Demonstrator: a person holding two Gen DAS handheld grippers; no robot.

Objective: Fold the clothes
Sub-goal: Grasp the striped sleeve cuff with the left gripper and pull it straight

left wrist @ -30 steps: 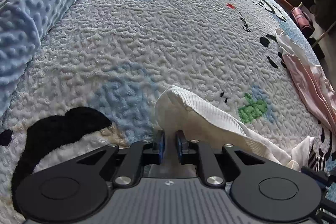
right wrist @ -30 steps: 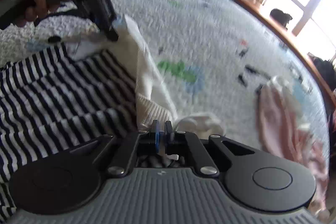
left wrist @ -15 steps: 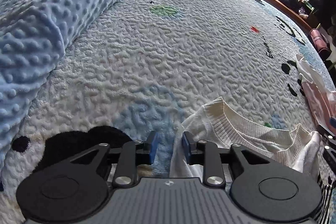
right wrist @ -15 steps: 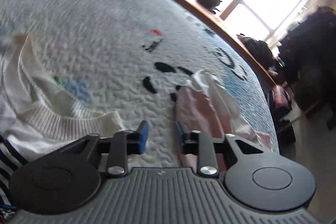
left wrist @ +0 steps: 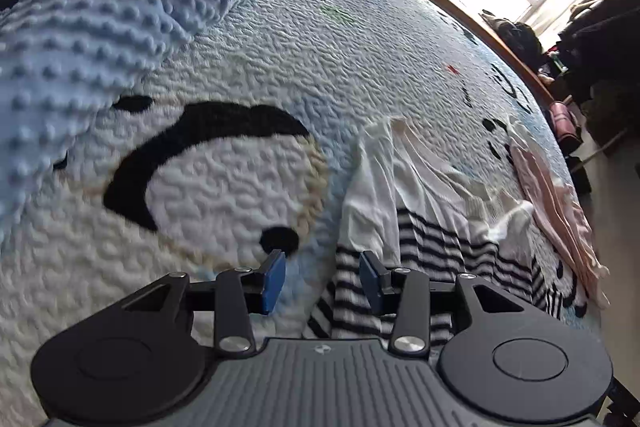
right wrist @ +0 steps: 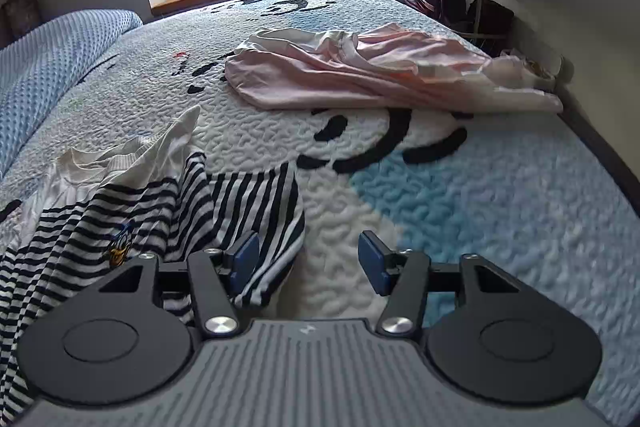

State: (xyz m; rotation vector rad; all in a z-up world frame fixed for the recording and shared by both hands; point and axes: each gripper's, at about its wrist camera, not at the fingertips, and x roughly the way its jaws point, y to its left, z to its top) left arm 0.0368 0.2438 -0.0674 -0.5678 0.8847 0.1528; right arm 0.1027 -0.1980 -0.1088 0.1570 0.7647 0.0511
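the left tool (left wrist: 320, 281) is hovering low over the bed (left wrist: 248, 75) with its pads spread apart and gripping nothing; the near left edge of the striped shirt (left wrist: 432, 247) is lying just under and beyond its right pad. the right tool (right wrist: 308, 259) is likewise gaping wide and carrying nothing, its left pad sitting over a striped flap of the same shirt (right wrist: 140, 219), its right pad over bare quilt.

outward from the tools, the shirt is lying spread on the near part of the bed, white collar end pointing far, but it is looking rumpled: one striped flap is turned over in the middle and the white upper part is bunched. i judge the laying-out is nearly done while no real fold is made yet; smoothing, side folds and the final fold are all remaining.

farther right, a pink garment (right wrist: 360, 75) is sprawling unfolded near the bed's edge, well apart from the shirt, so it is waiting too.
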